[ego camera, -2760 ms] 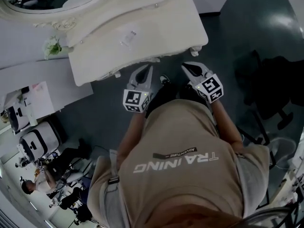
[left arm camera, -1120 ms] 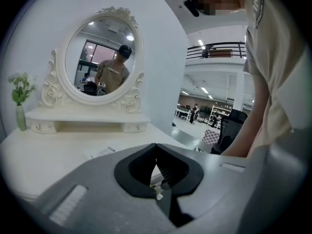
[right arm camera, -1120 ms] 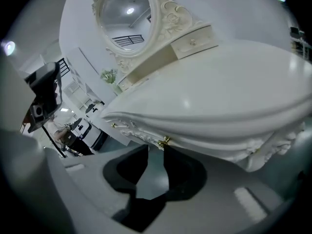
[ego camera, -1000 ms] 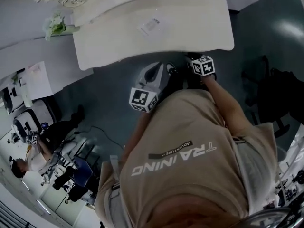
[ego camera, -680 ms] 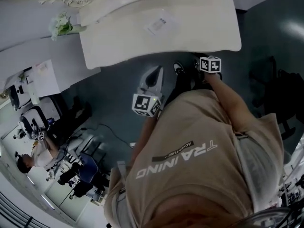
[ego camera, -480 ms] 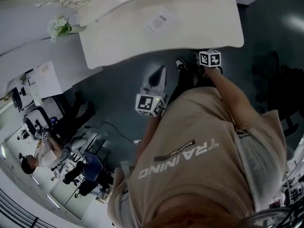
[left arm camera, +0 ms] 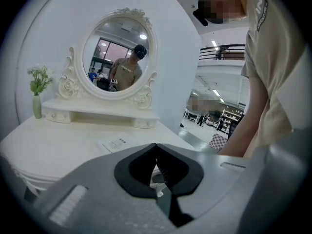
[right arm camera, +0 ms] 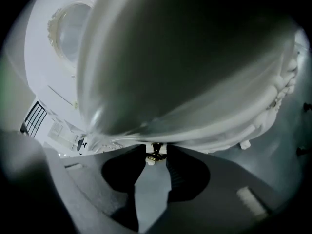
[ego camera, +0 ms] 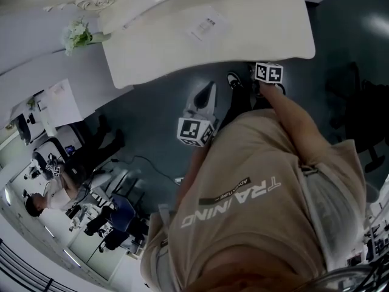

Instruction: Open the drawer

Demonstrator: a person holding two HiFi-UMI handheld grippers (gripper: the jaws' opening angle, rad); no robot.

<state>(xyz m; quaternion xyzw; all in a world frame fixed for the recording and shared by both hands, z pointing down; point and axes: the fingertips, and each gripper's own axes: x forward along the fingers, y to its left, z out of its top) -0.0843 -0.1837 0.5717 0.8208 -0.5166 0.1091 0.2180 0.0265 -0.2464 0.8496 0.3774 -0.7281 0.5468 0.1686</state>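
The person in the tan T-shirt [ego camera: 255, 205] stands bent over the front of a white dressing counter [ego camera: 261, 23], with a hand-held gripper in each hand.

The right hand-held gripper [right arm camera: 156, 150] is tucked under the counter's front edge. From above only its marker cube [ego camera: 268, 73] shows, right at the rim. Looking along its jaws, a small brass knob [right arm camera: 155, 157] sits between the two tips. The jaws are closing on it and their pads are just beside its sides, though I see no clear squeeze on it. The knob is fixed to the white drawer front [right arm camera: 195, 130], which runs below the counter top on the person's right side. Seen from above, the drawer is hidden under the top.

The left hand-held gripper [ego camera: 209, 90] is held out over the dark floor [ego camera: 152, 108], near the counter's edge but not touching it. It points towards the counter. Its jaws are together at the tips and nothing is held between them.

On the counter top a paper leaflet [ego camera: 203, 25] lies flat towards the middle. At the back an oval mirror [left arm camera: 119, 55] stands in a carved white frame. To its left is a slim vase of pale flowers [left arm camera: 37, 89].
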